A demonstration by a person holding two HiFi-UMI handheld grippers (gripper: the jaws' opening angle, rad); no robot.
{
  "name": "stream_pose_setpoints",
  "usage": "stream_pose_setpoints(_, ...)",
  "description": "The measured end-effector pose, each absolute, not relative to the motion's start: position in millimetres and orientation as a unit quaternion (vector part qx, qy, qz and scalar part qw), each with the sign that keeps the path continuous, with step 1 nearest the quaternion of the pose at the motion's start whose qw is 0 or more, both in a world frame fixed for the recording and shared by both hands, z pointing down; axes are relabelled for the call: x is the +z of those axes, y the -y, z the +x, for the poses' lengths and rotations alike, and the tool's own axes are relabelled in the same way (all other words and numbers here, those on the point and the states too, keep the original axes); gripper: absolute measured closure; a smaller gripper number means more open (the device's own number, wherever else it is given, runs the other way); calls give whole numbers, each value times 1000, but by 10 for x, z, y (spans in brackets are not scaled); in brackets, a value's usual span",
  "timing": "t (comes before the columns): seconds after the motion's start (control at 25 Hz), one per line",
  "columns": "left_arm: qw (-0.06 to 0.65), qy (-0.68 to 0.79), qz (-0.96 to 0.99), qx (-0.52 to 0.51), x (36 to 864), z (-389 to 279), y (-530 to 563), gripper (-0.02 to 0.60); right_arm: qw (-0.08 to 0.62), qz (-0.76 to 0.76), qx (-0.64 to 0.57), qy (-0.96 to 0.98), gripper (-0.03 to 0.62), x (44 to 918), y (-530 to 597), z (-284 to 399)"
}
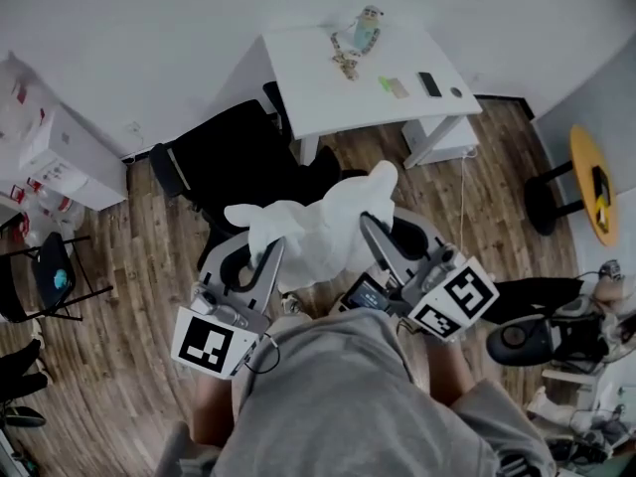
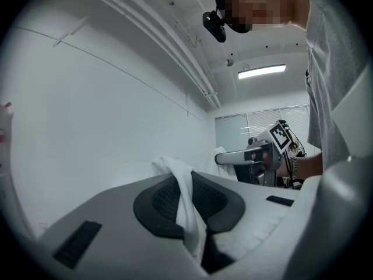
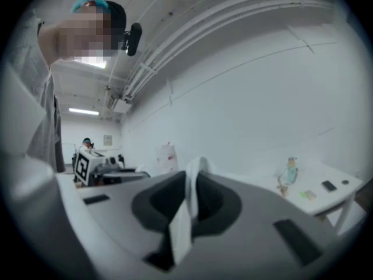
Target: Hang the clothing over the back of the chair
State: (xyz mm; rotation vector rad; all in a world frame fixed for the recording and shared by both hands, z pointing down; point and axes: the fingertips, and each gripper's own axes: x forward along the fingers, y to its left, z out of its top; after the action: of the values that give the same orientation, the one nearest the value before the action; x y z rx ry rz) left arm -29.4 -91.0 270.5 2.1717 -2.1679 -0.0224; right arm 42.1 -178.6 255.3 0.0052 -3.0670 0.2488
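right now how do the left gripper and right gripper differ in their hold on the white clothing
The left gripper pinches the white clothing at its left edge; the right gripper takes its right side. The left gripper's fold is thick and bunched; the right gripper's is a thinner strip. Both are shut on it, near the black chair.

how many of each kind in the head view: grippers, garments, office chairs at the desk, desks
grippers: 2, left gripper and right gripper
white garment: 1
black office chair: 1
white desk: 1
total: 5
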Motion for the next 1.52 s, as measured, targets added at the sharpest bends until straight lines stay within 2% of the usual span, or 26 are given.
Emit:
stream_pose_setpoints(0.8, 13, 802, 597, -13, 2485, -604, 958, 528, 40, -224, 66, 971, 548, 2378, 1728, -211)
stream_pose_setpoints(1.52, -35, 845, 531, 45, 2077, -896, 1231, 528, -2, -325, 26, 945, 548, 1978, 1925, -632)
